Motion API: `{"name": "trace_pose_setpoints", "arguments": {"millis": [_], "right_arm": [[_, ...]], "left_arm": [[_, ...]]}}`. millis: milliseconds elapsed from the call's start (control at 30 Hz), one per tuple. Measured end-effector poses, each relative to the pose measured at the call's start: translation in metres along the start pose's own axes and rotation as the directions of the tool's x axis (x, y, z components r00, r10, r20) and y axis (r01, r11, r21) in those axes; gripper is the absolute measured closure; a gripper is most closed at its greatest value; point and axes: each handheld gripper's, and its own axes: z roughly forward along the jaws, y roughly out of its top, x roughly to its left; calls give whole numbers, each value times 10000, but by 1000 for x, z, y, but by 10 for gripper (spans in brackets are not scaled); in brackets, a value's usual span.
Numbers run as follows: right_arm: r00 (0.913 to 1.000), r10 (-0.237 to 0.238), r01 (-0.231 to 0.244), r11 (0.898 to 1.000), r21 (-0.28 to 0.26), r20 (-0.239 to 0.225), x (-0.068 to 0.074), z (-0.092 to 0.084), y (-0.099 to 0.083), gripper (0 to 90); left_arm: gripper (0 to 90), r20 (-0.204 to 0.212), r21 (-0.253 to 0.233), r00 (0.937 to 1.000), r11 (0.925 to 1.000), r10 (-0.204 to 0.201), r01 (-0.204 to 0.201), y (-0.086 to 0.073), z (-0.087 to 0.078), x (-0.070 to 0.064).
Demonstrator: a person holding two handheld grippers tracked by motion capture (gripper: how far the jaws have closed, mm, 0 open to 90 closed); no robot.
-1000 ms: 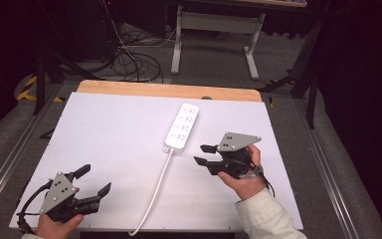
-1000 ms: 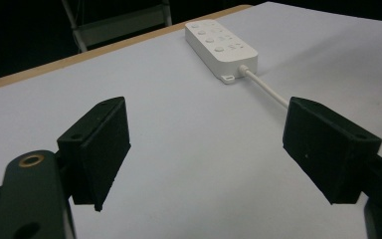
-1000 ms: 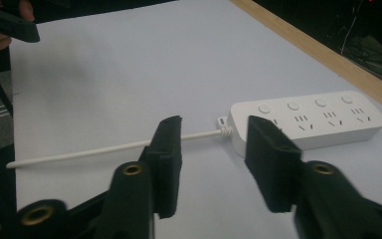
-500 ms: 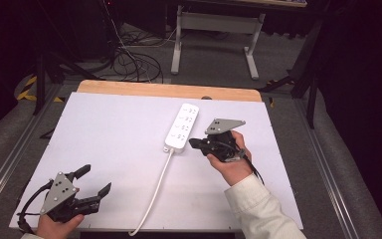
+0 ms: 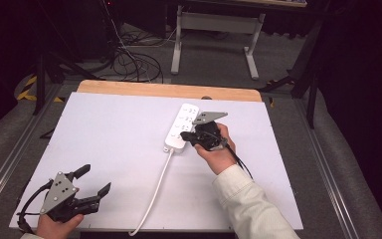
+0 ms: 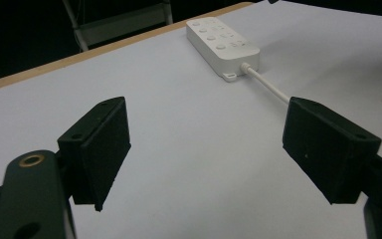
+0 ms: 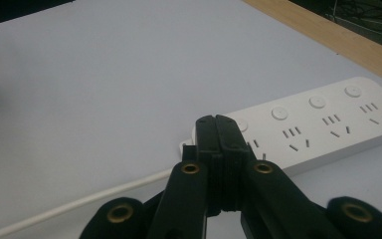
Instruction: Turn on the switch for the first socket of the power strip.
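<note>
A white power strip [image 5: 182, 126] with several round buttons lies on the white table top [image 5: 104, 134], right of centre; its white cable [image 5: 151, 195] runs toward the near edge. My right gripper [image 5: 186, 137] is shut with nothing in it, its tips over the near end of the power strip [image 7: 318, 124], close to the first button; the right gripper [image 7: 219, 122] shows its jaws pressed together. My left gripper [image 5: 92, 180] sits at the near left corner, open and empty. Between the left gripper [image 6: 204, 144] jaws I see bare table, with the power strip [image 6: 221, 44] far ahead.
A wooden strip [image 5: 169, 90] borders the table's far edge. Beyond it stand a desk frame [image 5: 214, 30] and loose cables [image 5: 129, 59] on the floor. Metal rails [image 5: 10, 159] run along both table sides.
My right gripper has moved left and forward onto the near end of the power strip and closed its jaws. The left gripper has stayed where it was, open.
</note>
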Motion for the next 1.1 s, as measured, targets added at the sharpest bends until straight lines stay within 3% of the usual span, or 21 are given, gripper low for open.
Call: {"name": "trace_pose_setpoints", "arguments": {"millis": [467,1100], "right_arm": [[9987,393,-387,9991,-197,314,-12,34,-7,900],[9976,440,-418,9982,-422,529,-18,68,-17,900]], "left_arm": [[199,-11,6,10000,10000,40,-40,0,0,0],[200,-85,78,9999,9999,119,-118,0,1,0]]}}
